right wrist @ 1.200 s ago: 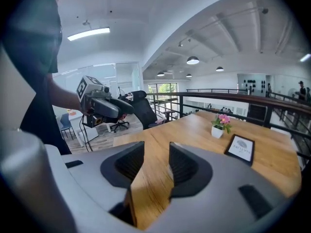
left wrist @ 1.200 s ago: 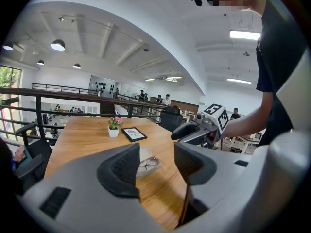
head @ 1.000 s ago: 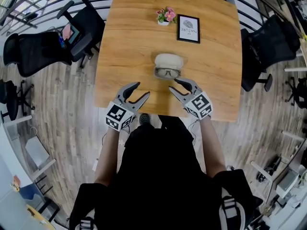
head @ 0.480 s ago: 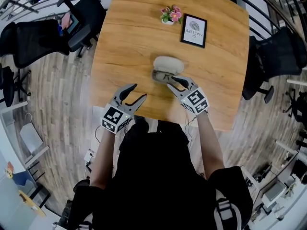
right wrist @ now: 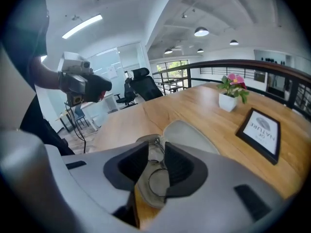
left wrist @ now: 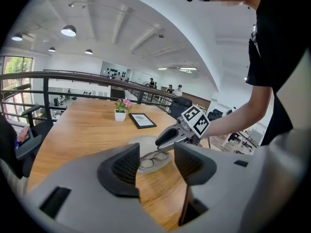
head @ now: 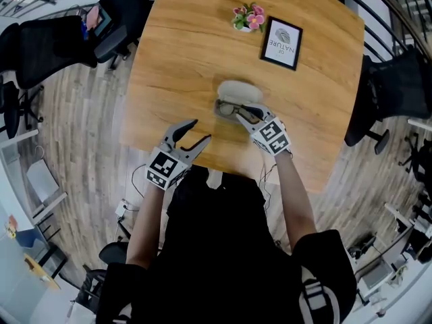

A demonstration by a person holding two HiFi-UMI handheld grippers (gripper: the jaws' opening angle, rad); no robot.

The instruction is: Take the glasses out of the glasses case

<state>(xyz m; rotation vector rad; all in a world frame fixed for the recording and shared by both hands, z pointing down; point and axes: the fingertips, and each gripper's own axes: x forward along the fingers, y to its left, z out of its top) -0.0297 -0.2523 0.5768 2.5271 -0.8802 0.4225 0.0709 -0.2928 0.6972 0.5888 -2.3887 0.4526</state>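
Note:
An open grey glasses case [head: 240, 90] lies on the wooden table [head: 175, 59], its lid [right wrist: 189, 135] folded back. The thin-rimmed glasses [head: 229, 108] rest in its front half. My right gripper [head: 244, 113] reaches into the case from the near right. In the right gripper view its jaws [right wrist: 156, 166] are closing, straddling the glasses [right wrist: 157, 181] without visibly pressing them. My left gripper [head: 200, 131] hovers open and empty near the table's front edge, left of the case. The left gripper view shows the glasses [left wrist: 153, 158] beyond its own jaws [left wrist: 157, 166], with the right gripper [left wrist: 167, 137] over them.
A small pot of pink flowers [head: 248, 17] and a black picture frame [head: 281, 42] stand at the far side of the table. Black office chairs [head: 50, 42] [head: 398, 86] flank it left and right. A railing runs behind.
My right gripper has moved forward and down onto the glasses in the case, and its jaws have narrowed. The left gripper has sunk a little beside the table's front edge.

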